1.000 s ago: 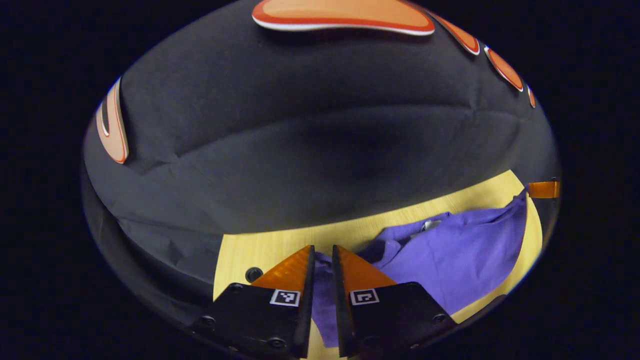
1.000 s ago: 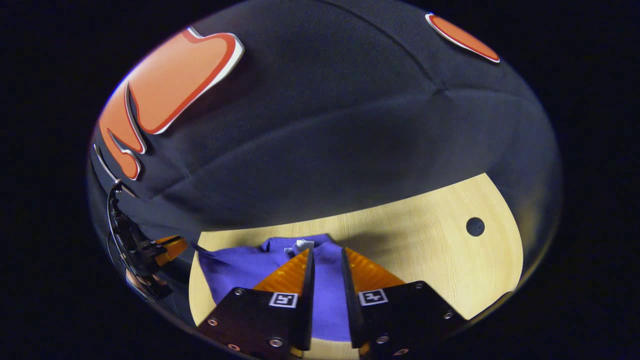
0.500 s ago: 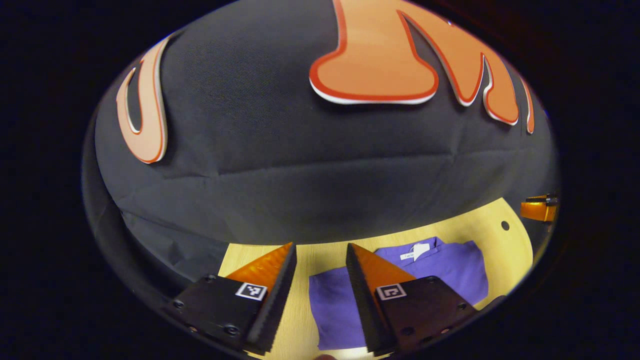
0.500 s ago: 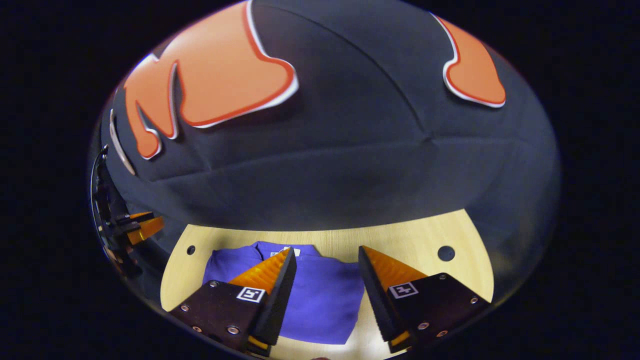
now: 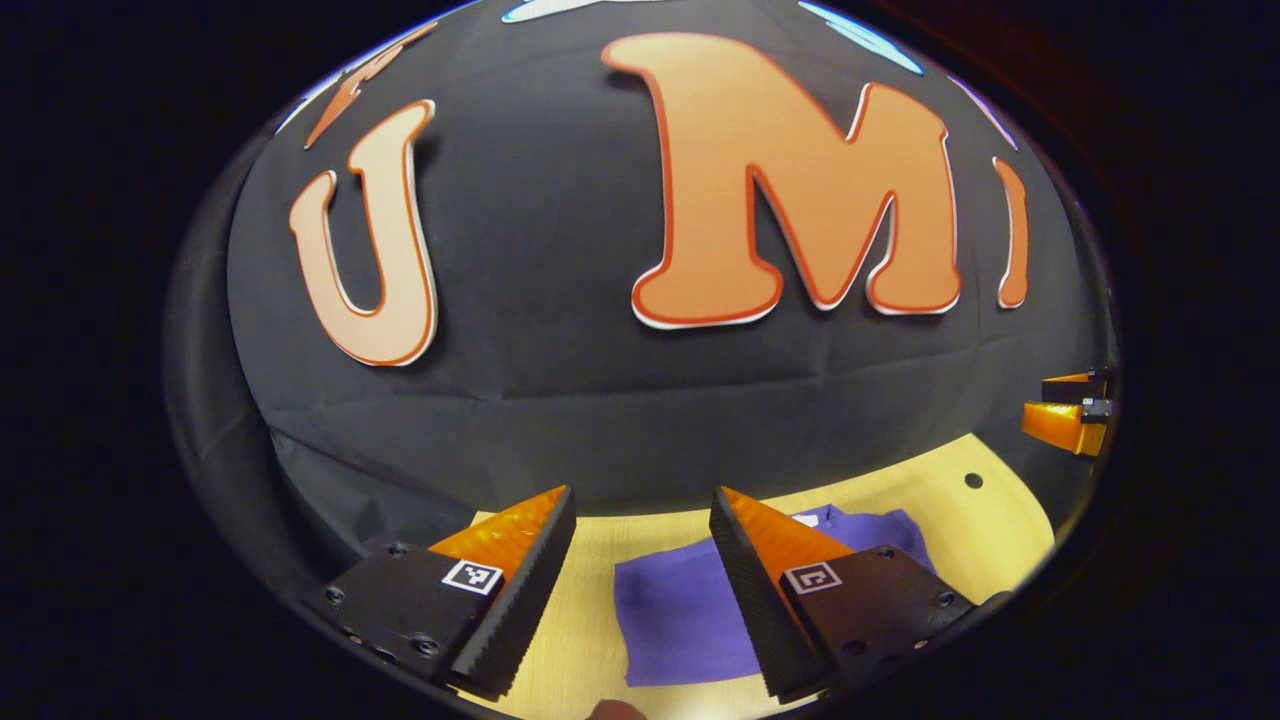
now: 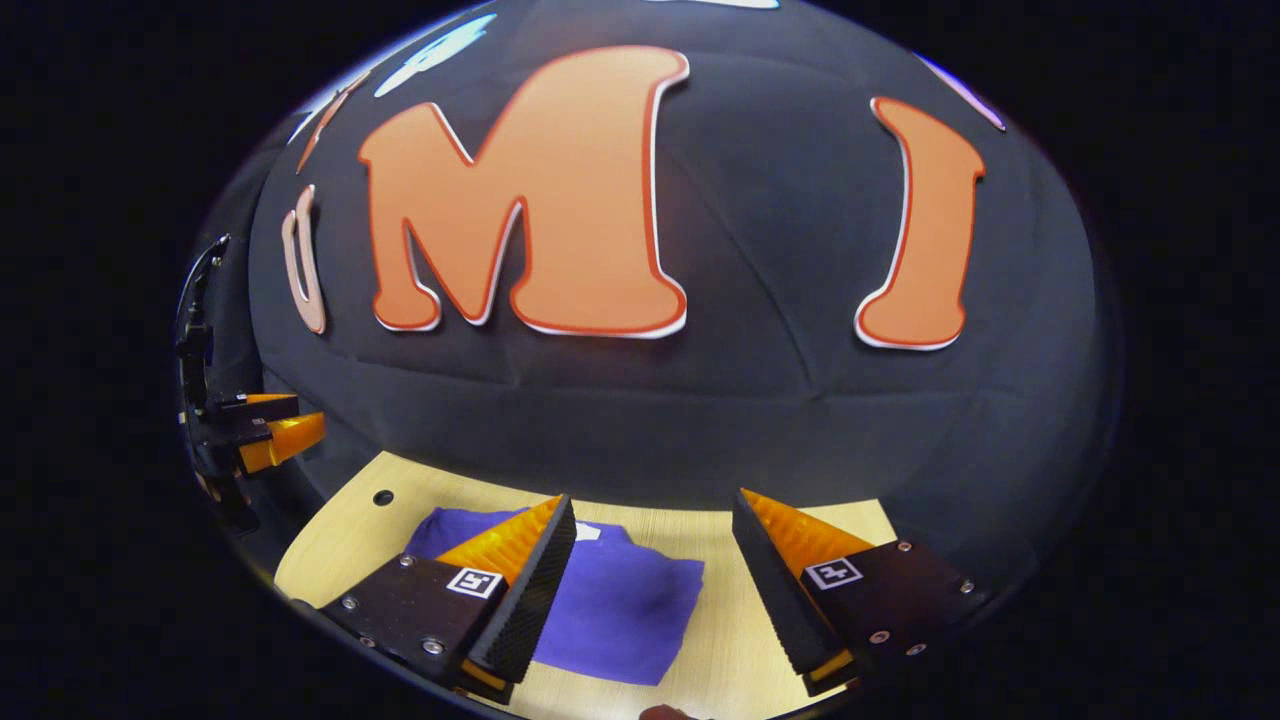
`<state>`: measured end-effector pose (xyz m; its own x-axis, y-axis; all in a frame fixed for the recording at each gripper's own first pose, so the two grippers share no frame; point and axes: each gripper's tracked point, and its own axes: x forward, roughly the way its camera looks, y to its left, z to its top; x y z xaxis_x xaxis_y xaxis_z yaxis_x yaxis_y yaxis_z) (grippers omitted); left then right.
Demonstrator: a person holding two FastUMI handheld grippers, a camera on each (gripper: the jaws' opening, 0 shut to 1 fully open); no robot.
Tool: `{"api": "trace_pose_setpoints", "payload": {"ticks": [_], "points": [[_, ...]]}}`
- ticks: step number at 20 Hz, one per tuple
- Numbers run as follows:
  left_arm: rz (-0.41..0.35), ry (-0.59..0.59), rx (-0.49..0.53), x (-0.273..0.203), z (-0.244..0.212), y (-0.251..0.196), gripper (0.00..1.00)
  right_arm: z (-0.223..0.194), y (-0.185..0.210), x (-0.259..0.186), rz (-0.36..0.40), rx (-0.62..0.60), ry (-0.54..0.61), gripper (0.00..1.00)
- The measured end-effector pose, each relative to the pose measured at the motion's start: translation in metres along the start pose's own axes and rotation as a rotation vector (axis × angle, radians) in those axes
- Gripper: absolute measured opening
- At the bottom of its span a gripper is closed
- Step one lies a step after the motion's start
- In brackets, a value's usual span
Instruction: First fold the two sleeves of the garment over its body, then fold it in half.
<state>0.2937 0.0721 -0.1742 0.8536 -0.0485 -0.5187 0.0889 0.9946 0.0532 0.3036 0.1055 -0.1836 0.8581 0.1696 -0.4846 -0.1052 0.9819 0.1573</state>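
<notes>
I have the purple garment (image 5: 690, 620) lying folded into a compact rectangle on the wooden table (image 5: 590, 650). My left gripper (image 5: 640, 530) hangs above the garment's near-left part with its fingers spread wide, pinching nothing. My right gripper (image 6: 650, 535) hangs above the garment's right edge (image 6: 690, 600), fingers likewise spread and free of the cloth. A white tag (image 6: 588, 531) shows at the garment's far edge. A small round hole (image 6: 383, 497) in the table sits beyond the garment's left side.
</notes>
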Motion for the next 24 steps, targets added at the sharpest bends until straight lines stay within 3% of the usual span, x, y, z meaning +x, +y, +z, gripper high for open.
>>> {"api": "trace_pose_setpoints", "payload": {"ticks": [4, 8, 12, 15, 24], "points": [[-0.007, -0.089, -0.039, -0.051, 0.021, -0.011, 0.87, 0.027, 0.003, -0.031, -0.01, -0.016, -0.107, 0.95], [-0.004, -0.179, -0.054, -0.099, 0.038, -0.02, 0.95, 0.048, 0.008, -0.057, -0.018, -0.033, -0.211, 0.95], [0.018, -0.263, -0.069, -0.137, 0.046, -0.027, 0.94, 0.065, 0.016, -0.086, -0.026, -0.044, -0.313, 0.95], [0.005, -0.302, -0.103, -0.159, 0.041, -0.037, 0.94, 0.059, 0.019, -0.116, -0.045, -0.07, -0.364, 0.94], [0.031, -0.383, -0.124, -0.204, 0.013, -0.054, 0.94, 0.01, 0.042, -0.142, 0.026, -0.022, -0.343, 0.95]]}}
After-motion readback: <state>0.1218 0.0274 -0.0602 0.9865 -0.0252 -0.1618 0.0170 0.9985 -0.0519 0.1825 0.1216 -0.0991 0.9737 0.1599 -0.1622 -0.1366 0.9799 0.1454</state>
